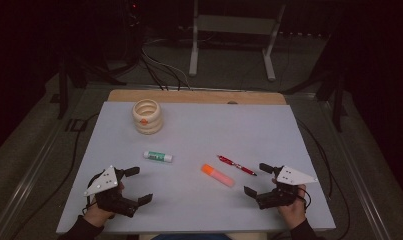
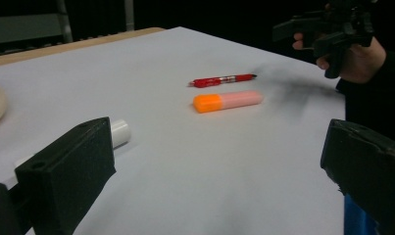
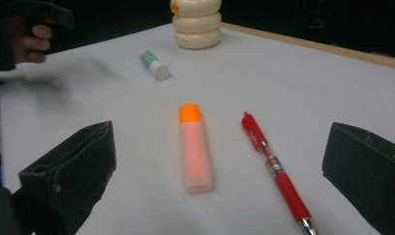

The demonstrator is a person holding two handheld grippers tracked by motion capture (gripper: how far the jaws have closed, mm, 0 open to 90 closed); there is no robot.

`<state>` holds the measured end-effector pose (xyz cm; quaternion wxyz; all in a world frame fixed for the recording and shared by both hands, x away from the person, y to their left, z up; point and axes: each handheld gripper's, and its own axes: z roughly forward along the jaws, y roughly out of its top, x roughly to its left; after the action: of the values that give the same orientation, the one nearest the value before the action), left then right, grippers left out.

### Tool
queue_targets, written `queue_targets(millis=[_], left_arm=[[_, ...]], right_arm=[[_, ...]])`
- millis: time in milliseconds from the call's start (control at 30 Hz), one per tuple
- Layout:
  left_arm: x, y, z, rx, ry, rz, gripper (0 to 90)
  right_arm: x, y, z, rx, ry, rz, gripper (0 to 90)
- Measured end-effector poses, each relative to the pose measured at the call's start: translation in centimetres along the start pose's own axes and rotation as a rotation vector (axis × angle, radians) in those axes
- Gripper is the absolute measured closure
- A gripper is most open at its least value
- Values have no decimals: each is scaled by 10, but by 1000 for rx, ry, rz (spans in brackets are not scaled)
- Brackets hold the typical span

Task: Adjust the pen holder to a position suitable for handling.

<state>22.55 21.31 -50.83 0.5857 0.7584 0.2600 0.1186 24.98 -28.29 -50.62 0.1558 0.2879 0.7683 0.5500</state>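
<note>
the right hand-held gripper (image 1: 259, 179) hovers low over the tabletop (image 1: 199, 215) with its jaws spread wide and nothing between them, and the left hand-held gripper (image 1: 138, 184) is just as open and empty near the front left edge. straight ahead of the right one, between its jaws in the right gripper view, lies the orange-capped highlighter (image 3: 195, 147), flat on the tabletop, with the red pen (image 3: 273, 169) just beside it, apart and roughly parallel. the highlighter looks light, stiff and smooth plastic, likely to slide or roll if nudged, so a pinch across the middle of its pale barrel seems safest. further off lies a green-and-white glue stick (image 1: 158, 156), and beyond it a cream ringed holder (image 1: 147, 116); i cannot tell whether anything is inside it.
</note>
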Motion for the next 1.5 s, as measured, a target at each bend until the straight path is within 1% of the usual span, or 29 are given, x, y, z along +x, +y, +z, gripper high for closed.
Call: queue_targets(millis=[33,133,233,367,433,467,533,567,600,633,700,767,867,900,933,967,1000,1067,1133,1167,1267,1333,1367,1433,1467,1500], left_arm=[[0,0,0,1,7,5,2],[1,-1,0,3,9,1,2],[2,-1,0,5,9,0,2],[2,-1,2,18,9,7,2],[1,-1,2,27,1,12,2],[0,-1,3,35,-10,14,3],[-2,2,3,67,-45,23,2],[-4,4,3,71,-52,22,2],[-5,6,3,71,-52,27,2],[-7,8,3,67,-63,29,2],[-8,13,3,57,-87,18,2],[-9,19,3,50,-102,24,2],[-10,29,2,43,-80,50,2],[-10,29,2,43,-80,50,2],[-8,35,1,30,-73,52,2],[-7,37,1,23,-71,54,2],[-6,40,0,11,-59,57,2],[-2,47,-1,-2,-53,50,2],[-2,47,-1,-2,-53,50,2],[6,59,-3,-14,-23,44,2],[14,68,-5,-30,-14,29,3],[19,74,-6,-44,7,27,3],[22,76,-6,-53,4,15,2],[27,81,-6,-57,30,16,2],[30,84,-6,-57,31,13,2],[30,84,-6,-57,31,13,3]], right_arm=[[-1,0,-1,-3,2,6,0],[-2,2,-3,-12,4,17,0],[-3,2,-3,-9,6,24,0],[-2,2,-2,-3,7,20,0],[-1,3,-1,-10,8,17,0],[0,3,-1,-14,5,14,0],[2,4,-2,-17,2,4,0],[3,5,-2,-18,0,-2,0],[3,5,-2,-20,2,-6,0],[4,5,-2,-22,7,-3,0],[6,6,-2,-23,6,-10,0],[7,6,-1,-25,15,-7,0],[8,6,0,-26,17,-7,0],[8,6,0,-26,17,-7,0],[8,6,0,-27,24,-8,0],[9,7,0,-28,21,-13,0],[10,7,0,-31,23,-13,0],[11,8,-1,-35,18,-19,0],[12,8,-1,-38,18,-20,0],[13,9,-1,-43,24,-24,0],[13,9,-1,-44,35,-22,0],[14,9,-1,-40,34,-27,0],[14,9,-1,-42,35,-29,0],[14,9,-1,-43,33,-30,0],[14,9,-1,-43,33,-30,0],[14,9,-1,-43,33,-30,0]])
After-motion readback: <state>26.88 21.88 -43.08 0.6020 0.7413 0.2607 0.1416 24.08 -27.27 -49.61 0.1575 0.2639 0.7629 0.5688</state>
